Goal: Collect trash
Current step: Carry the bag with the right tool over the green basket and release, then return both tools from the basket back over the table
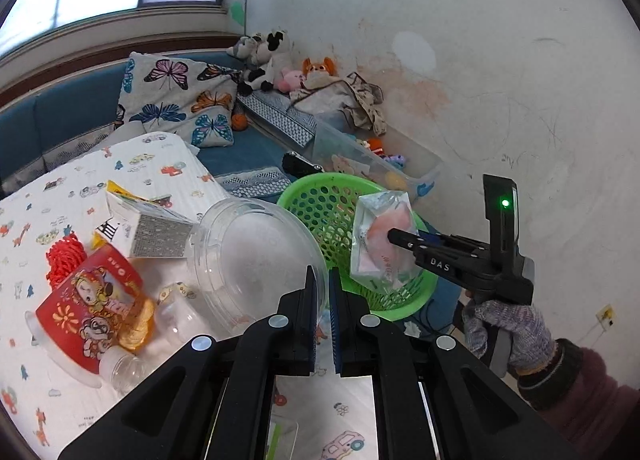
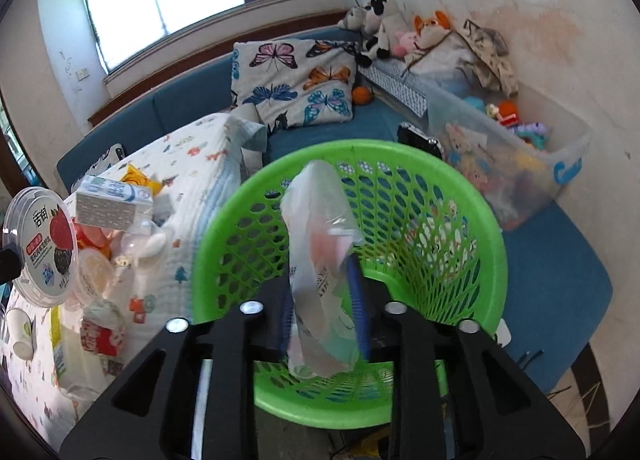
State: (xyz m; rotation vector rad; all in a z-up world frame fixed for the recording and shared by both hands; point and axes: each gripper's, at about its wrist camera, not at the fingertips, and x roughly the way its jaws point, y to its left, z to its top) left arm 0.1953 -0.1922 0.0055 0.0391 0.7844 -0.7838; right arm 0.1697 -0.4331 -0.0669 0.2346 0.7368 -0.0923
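The right hand-held gripper (image 2: 320,292), clamped on a wrapper (image 2: 320,260) above the centre-frame basket (image 2: 460,196), may drop it outside if released off-centre, while the left hand-held gripper (image 1: 323,284) sits nearly together, empty.

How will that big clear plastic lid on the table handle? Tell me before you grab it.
The large round clear plastic lid is thin and see-through, so it is probably light and somewhat flexible. It looks glossy, so likely slippery. It sits propped at a tilt beside the green mesh basket, so a push may tip it.

Trash (image 1: 132,228) on printed tablecloth (image 1: 44,188)
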